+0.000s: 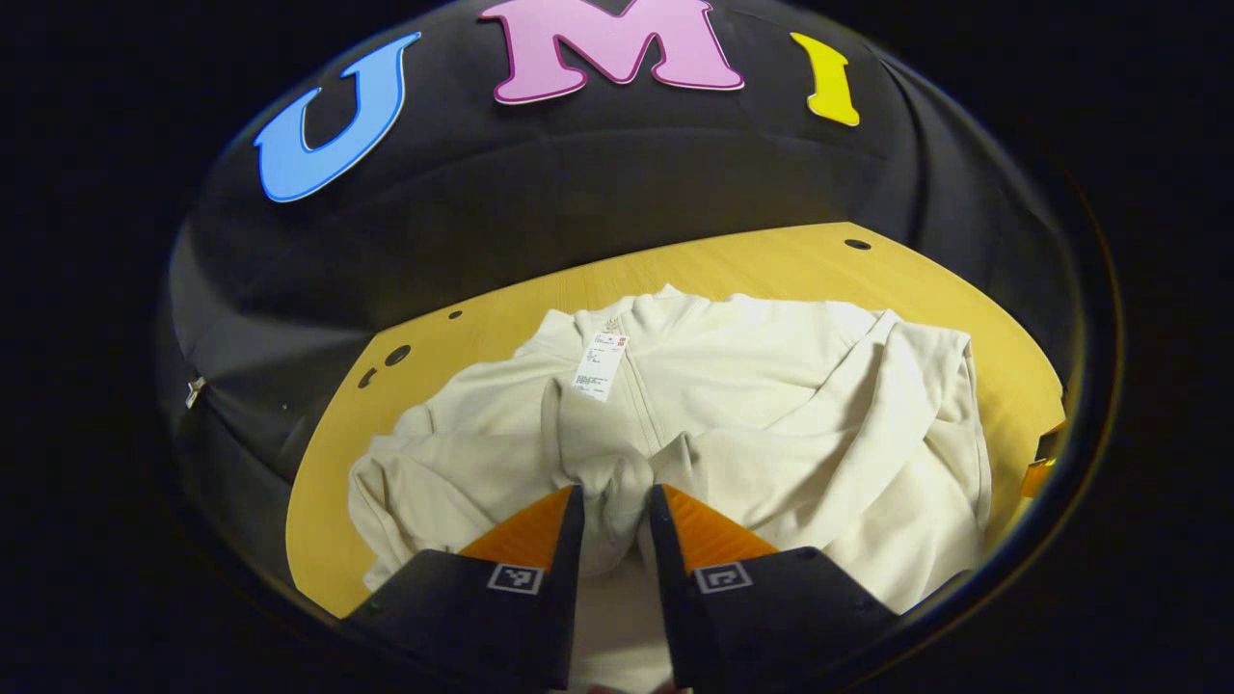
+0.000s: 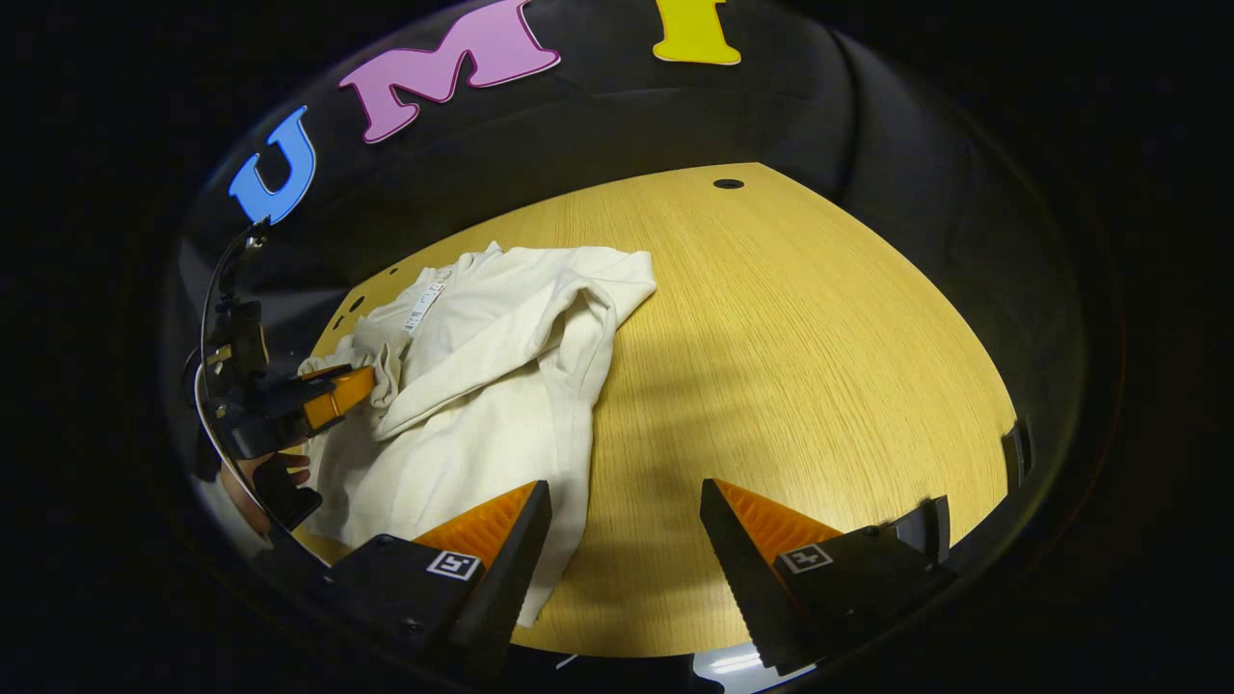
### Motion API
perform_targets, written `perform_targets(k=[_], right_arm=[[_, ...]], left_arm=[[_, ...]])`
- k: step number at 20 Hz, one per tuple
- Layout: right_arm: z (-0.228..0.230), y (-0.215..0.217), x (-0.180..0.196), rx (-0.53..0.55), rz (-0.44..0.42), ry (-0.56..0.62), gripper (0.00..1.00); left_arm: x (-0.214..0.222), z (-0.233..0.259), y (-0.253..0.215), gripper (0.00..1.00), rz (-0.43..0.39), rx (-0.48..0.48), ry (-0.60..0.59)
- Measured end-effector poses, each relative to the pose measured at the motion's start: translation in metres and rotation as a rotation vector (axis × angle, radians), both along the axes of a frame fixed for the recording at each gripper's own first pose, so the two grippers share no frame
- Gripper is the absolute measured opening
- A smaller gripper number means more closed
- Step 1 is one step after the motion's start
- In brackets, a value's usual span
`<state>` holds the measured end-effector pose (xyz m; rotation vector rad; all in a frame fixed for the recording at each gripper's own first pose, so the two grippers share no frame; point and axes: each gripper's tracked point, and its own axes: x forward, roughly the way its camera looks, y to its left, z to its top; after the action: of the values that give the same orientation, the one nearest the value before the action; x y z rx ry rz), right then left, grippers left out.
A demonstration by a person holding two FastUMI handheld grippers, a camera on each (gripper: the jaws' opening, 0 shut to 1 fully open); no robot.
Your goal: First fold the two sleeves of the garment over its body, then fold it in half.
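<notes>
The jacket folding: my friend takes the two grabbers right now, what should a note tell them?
Left gripper: shut on a bunch of sleeve cloth over the cream garment.
Right gripper: open, holding nothing, above the wooden table at the garment's edge.
Garment: on the table's left part in the right gripper view, hang tag up.
Done: one sleeve lies across the body.
Left: lay the held sleeve flat, then fold the garment in half.

Pretty dim booth, light from overhead. The pale yellow wooden desk (image 2: 819, 318) is lit evenly, soft shadow beside the cream fabric garment (image 2: 482, 386). Heavy fisheye bending near the edges, focus decent.
</notes>
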<state>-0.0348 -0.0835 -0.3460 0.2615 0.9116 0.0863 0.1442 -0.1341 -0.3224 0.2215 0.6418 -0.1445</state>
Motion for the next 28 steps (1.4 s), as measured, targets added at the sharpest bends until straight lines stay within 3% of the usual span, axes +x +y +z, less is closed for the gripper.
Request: perform_targets(k=[1, 2, 3, 7, 15, 21, 28], right_arm=[[0.0, 0.001, 0.003, 0.003, 0.0, -0.001, 0.96], [0.0, 0.004, 0.004, 0.003, 0.0, -0.002, 0.96], [0.001, 0.006, 0.005, 0.003, 0.002, -0.005, 0.96], [0.005, 0.018, 0.002, 0.008, 0.009, -0.011, 0.96], [0.005, 0.047, -0.025, 0.011, 0.04, -0.006, 0.96], [-0.008, 0.065, -0.059, 0.012, 0.033, 0.04, 0.96], [-0.016, 0.081, -0.078, 0.005, 0.024, 0.064, 0.96]], left_arm=[[0.0, 0.002, 0.0, 0.56, -0.004, 0.004, -0.008], [0.0, 0.006, 0.001, 0.59, -0.007, 0.009, -0.017], [-0.002, 0.008, 0.004, 0.68, -0.01, 0.01, -0.023], [-0.019, 0.02, 0.012, 0.78, -0.049, -0.023, -0.022], [-0.085, 0.027, 0.066, 0.8, -0.015, -0.097, 0.029], [-0.148, 0.003, 0.113, 0.8, 0.062, -0.114, 0.128], [-0.181, -0.016, 0.161, 0.8, 0.153, -0.103, 0.188]])
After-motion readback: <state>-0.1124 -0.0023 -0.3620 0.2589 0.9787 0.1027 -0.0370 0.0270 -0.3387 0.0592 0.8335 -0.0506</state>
